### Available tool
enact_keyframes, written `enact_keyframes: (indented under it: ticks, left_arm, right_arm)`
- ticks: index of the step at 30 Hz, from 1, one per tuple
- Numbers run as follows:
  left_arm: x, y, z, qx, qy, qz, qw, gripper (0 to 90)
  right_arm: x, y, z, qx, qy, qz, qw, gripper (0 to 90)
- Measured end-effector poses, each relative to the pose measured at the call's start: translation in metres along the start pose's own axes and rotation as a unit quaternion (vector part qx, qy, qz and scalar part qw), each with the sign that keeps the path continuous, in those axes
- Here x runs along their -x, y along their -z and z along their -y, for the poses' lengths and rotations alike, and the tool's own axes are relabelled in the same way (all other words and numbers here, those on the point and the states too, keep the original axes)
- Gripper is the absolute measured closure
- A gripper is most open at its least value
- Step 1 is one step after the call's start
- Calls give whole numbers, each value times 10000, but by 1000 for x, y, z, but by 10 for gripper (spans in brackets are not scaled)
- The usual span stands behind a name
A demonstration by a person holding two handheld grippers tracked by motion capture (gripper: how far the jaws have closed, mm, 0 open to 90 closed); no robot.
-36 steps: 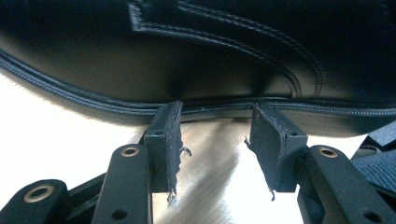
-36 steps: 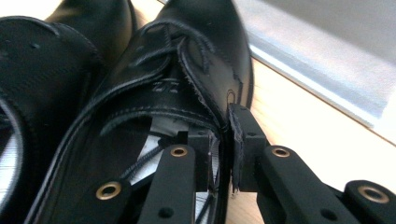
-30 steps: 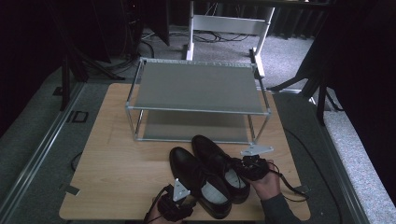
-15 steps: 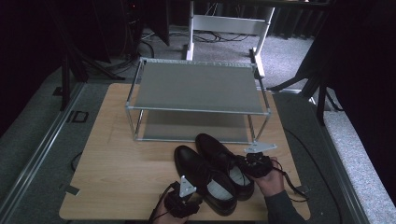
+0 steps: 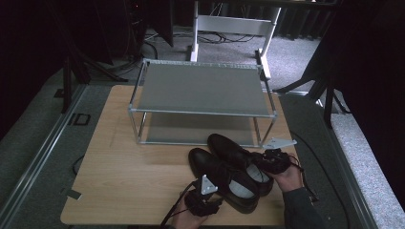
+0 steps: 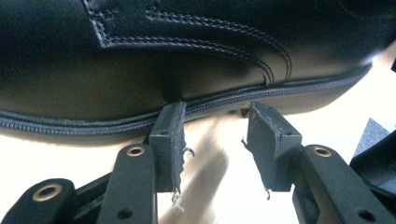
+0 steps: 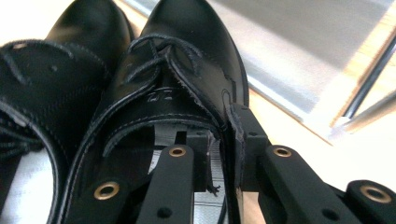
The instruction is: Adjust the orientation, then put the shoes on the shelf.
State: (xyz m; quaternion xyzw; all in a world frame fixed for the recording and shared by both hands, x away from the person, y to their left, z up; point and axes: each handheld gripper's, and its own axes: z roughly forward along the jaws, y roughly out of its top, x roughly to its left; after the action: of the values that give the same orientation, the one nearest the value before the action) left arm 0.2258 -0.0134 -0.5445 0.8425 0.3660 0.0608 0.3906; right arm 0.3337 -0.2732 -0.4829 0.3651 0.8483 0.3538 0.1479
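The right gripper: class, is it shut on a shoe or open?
Shut on it: the right gripper pinches the right shoe at its collar wall, one jaw inside, one outside.

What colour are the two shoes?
The shoes are glossy black leather, clearest in the right gripper view.

The setting is a recording studio or lab. A light wooden table (image 5: pixel 119 181) stands on grey carpet (image 5: pixel 33 143), enclosed by black curtains (image 5: pixel 372 71). Dark stands (image 5: pixel 67 81) and loose cables (image 5: pixel 153 43) occupy the floor. A white frame (image 5: pixel 234 24) stands behind the table.
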Motion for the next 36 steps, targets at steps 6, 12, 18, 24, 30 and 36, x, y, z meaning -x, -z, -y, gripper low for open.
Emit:
enact_keyframes:
  ticks: [6,12,18,24,30,36]
  left_arm:
    - [5,-12,-11,-56,-98,108,9999,574]
    - [2,-12,-11,-62,-109,215,9997,582]
    - [-3,3,-9,87,-174,20,9998,552]
    - [-18,24,-5,268,-57,-258,9993,545]
    - [-31,33,-2,337,61,-483,9982,542]
    - [-39,43,2,391,119,-636,9971,528]
  right_arm:
    - [20,-1,-1,84,-85,-103,9999,770]
    - [25,-2,0,120,-132,-157,9997,743]
    - [24,-1,0,90,-118,-112,9998,733]
    - [24,-1,0,86,-108,-103,9999,732]
    - [24,-1,0,92,-106,-103,9998,732]
    - [25,0,1,59,-142,-97,9998,672]
